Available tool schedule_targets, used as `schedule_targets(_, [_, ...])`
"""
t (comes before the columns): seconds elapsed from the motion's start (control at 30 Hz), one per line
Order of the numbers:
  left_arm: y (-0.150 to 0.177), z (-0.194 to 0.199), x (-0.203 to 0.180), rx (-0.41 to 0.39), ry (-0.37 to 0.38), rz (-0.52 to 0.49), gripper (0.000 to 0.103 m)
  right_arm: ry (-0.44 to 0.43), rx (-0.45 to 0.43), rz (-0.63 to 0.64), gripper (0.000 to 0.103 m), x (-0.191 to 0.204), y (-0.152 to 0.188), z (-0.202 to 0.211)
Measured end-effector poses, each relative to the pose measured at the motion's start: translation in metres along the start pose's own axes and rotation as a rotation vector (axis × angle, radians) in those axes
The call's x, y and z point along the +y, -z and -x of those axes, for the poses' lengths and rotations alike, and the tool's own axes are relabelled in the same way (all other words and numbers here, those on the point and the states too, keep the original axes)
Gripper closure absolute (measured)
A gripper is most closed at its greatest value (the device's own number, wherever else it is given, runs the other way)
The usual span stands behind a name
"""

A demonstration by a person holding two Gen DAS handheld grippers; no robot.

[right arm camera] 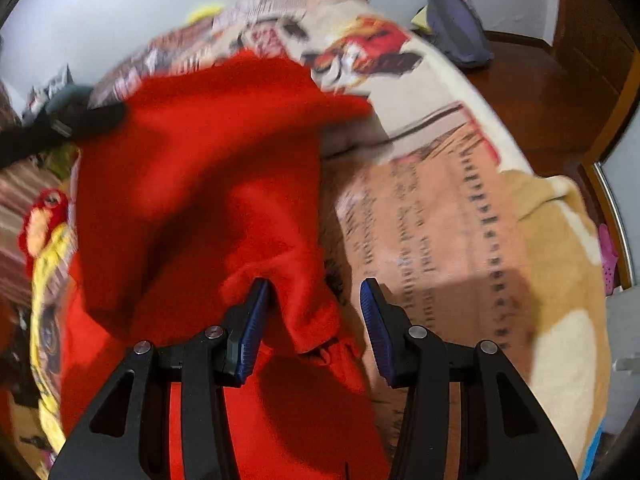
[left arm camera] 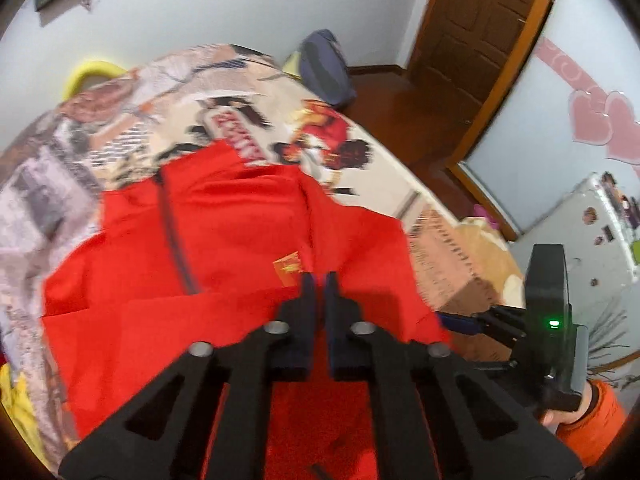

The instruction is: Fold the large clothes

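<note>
A red zip-up garment [left arm camera: 224, 248] lies spread on a bed covered by a printed blanket [left arm camera: 360, 168]. My left gripper [left arm camera: 320, 280] is shut, its fingertips pinching a ridge of the red cloth near a small yellow patch. In the right wrist view the garment [right arm camera: 200, 184] is blurred and lifted at its upper left corner, where the left gripper [right arm camera: 116, 112] shows as a dark smear. My right gripper [right arm camera: 314, 292] stands open over the garment's right edge. A fold of red cloth lies between its blue pads [right arm camera: 256, 320], against the left one only.
A blue-grey bag [left arm camera: 326, 68] sits on the wooden floor beyond the bed, near a brown door [left arm camera: 476, 28]. A white cabinet [left arm camera: 592, 232] stands at the right. A red and yellow plush toy [right arm camera: 44, 220] lies left of the garment. A hand in an orange sleeve [left arm camera: 592, 420] holds the right gripper.
</note>
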State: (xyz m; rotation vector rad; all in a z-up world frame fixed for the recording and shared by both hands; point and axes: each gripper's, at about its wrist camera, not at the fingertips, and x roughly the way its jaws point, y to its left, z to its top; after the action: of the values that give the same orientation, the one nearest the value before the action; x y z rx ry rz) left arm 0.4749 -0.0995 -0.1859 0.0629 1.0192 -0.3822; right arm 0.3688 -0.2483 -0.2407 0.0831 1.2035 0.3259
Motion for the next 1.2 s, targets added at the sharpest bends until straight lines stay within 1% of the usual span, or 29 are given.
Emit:
schedule_targets(0.03, [0.004, 0.006, 0.009, -0.006, -0.015, 0.012, 0.102, 0.025, 0.004, 0.015, 0.06, 0.003, 0.001, -0.005])
schedule_targets(0.1, [0.014, 0.014, 0.029, -0.011, -0.022, 0.047, 0.102, 0.07, -0.016, 0.059, 0.059, 0.012, 0.005, -0.007])
schedule_targets(0.2, [0.035, 0.019, 0.062, -0.002, -0.044, 0.107, 0.102, 0.097, -0.015, 0.061, 0.058, 0.015, 0.007, -0.007])
schedule_targets(0.3, [0.06, 0.025, 0.093, -0.008, -0.09, 0.176, 0.102, 0.082, -0.011, 0.052, 0.057, 0.012, 0.007, -0.008])
schedule_targets(0.37, [0.083, 0.036, 0.114, -0.035, -0.12, 0.231, 0.102, 0.056, -0.009, 0.034, 0.057, 0.008, 0.006, -0.009])
schedule_targets(0.47, [0.112, 0.05, 0.137, -0.064, -0.131, 0.293, 0.103, 0.047, -0.008, 0.027, 0.057, 0.008, 0.006, -0.01])
schedule_targets(0.57, [0.147, 0.059, 0.157, -0.061, -0.137, 0.366, 0.103, 0.07, -0.01, 0.033, 0.056, 0.012, 0.007, -0.011])
schedule_targets(0.6, [0.159, 0.061, 0.16, -0.058, -0.166, 0.38, 0.103, 0.076, -0.011, 0.033, 0.056, 0.013, 0.007, -0.012])
schedule_targets(0.63, [0.171, 0.064, 0.163, -0.057, -0.218, 0.385, 0.103, 0.082, -0.012, 0.032, 0.056, 0.014, 0.006, -0.013])
schedule_targets(0.67, [0.179, 0.067, 0.166, -0.059, -0.238, 0.391, 0.103, 0.085, -0.013, 0.031, 0.056, 0.014, 0.005, -0.014])
schedule_targets(0.73, [0.201, 0.067, 0.176, -0.034, -0.204, 0.428, 0.103, 0.089, -0.011, 0.034, 0.056, 0.014, 0.005, -0.015])
schedule_targets(0.77, [0.204, 0.066, 0.179, -0.02, -0.194, 0.435, 0.103, 0.092, -0.006, 0.035, 0.056, 0.014, 0.004, -0.014])
schedule_targets(0.87, [0.218, 0.065, 0.183, 0.013, -0.203, 0.44, 0.103, 0.108, 0.029, 0.01, 0.056, 0.015, 0.0, -0.011])
schedule_targets(0.9, [0.218, 0.066, 0.185, 0.016, -0.188, 0.444, 0.101, 0.118, 0.04, 0.003, 0.056, 0.015, 0.001, -0.009])
schedule_targets(0.97, [0.216, 0.071, 0.189, 0.011, -0.143, 0.458, 0.095, 0.14, 0.04, 0.012, 0.055, 0.018, 0.004, 0.0])
schedule_targets(1.0, [0.211, 0.072, 0.191, 0.005, -0.12, 0.463, 0.086, 0.15, 0.029, 0.027, 0.055, 0.021, 0.007, 0.005])
schedule_targets(1.03, [0.207, 0.073, 0.193, -0.001, -0.109, 0.462, 0.074, 0.157, 0.019, 0.039, 0.055, 0.023, 0.009, 0.009])
schedule_targets(1.1, [0.198, 0.073, 0.196, -0.019, -0.102, 0.46, 0.064, 0.166, -0.009, 0.067, 0.055, 0.029, 0.011, 0.019])
schedule_targets(1.13, [0.191, 0.071, 0.199, -0.022, -0.095, 0.458, 0.061, 0.166, -0.02, 0.076, 0.055, 0.03, 0.012, 0.022])
schedule_targets(1.2, [0.179, 0.06, 0.204, -0.006, -0.086, 0.457, 0.061, 0.166, -0.052, 0.096, 0.055, 0.036, 0.01, 0.03])
